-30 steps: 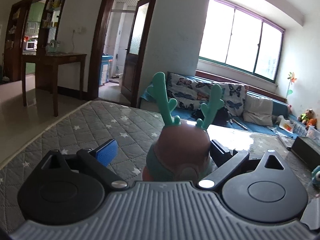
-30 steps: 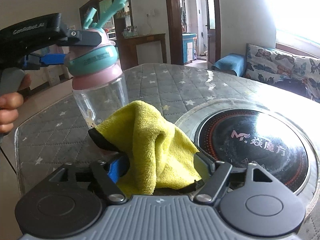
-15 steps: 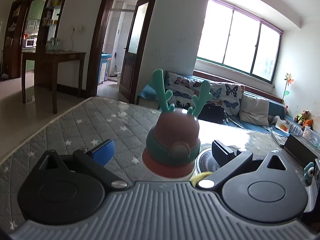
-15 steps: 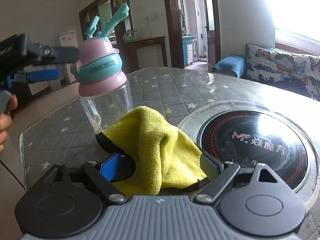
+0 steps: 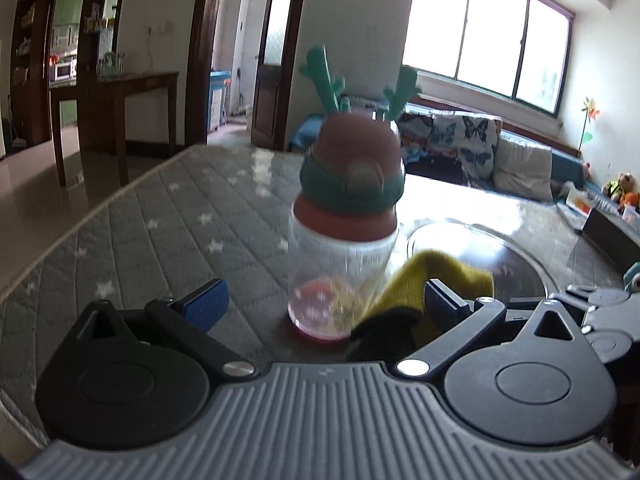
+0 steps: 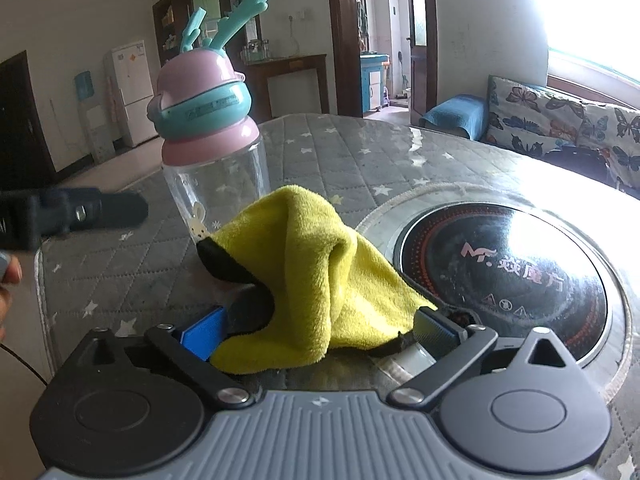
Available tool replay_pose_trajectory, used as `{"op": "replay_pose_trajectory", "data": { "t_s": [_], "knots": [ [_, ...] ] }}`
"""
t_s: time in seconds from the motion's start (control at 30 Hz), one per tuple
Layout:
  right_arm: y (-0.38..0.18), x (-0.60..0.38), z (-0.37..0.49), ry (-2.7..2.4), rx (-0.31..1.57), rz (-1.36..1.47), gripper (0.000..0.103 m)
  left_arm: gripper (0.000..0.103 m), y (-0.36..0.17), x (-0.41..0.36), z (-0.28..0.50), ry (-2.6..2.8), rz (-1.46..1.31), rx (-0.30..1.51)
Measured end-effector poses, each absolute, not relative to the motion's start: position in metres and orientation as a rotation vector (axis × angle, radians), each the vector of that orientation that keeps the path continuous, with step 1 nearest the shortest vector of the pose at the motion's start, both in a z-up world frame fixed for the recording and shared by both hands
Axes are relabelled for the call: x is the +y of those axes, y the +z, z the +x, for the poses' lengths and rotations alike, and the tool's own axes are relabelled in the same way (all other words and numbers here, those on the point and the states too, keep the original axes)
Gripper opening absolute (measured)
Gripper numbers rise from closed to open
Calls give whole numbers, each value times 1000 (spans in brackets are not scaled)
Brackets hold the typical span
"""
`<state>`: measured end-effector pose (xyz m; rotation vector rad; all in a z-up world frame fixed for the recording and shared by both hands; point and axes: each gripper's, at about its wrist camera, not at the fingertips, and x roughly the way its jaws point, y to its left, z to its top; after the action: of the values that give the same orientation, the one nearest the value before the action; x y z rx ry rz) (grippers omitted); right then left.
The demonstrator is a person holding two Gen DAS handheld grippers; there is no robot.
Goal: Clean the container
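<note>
A clear bottle [image 5: 344, 240] with a pink and teal antlered lid [image 6: 202, 108] stands upright on the star-quilted table [image 5: 168, 216]. My left gripper [image 5: 322, 304] is open and drawn back from it, fingers on either side of its base without touching. One left finger [image 6: 80, 212] shows as a blurred dark bar left of the bottle in the right wrist view. A yellow cloth [image 6: 304, 264] with a black edge lies heaped against the bottle's foot. My right gripper [image 6: 320, 328] has its jaws opening, with the cloth slumped loosely between them.
A round black induction cooktop [image 6: 504, 272] is set into the table right of the cloth. The table's edge [image 6: 40, 280] runs close on the left, beside a person's hand [image 6: 8, 276]. A sofa with butterfly cushions [image 6: 560, 124] stands beyond. A dark box [image 5: 608, 236] sits far right.
My left gripper let go of the bottle's lid and drew back and down, leaving the bottle standing. My right jaws spread wider and the cloth sagged onto the table.
</note>
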<state>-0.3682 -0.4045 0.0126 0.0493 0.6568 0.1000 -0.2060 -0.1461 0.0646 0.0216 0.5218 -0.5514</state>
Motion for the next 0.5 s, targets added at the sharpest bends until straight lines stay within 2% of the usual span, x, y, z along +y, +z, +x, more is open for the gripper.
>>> {"op": "replay_pose_trajectory", "data": {
  "t_s": [0.5],
  "knots": [
    [9, -400, -378, 85, 694, 48, 103, 103, 39, -148, -217, -521, 45, 626]
  ]
}}
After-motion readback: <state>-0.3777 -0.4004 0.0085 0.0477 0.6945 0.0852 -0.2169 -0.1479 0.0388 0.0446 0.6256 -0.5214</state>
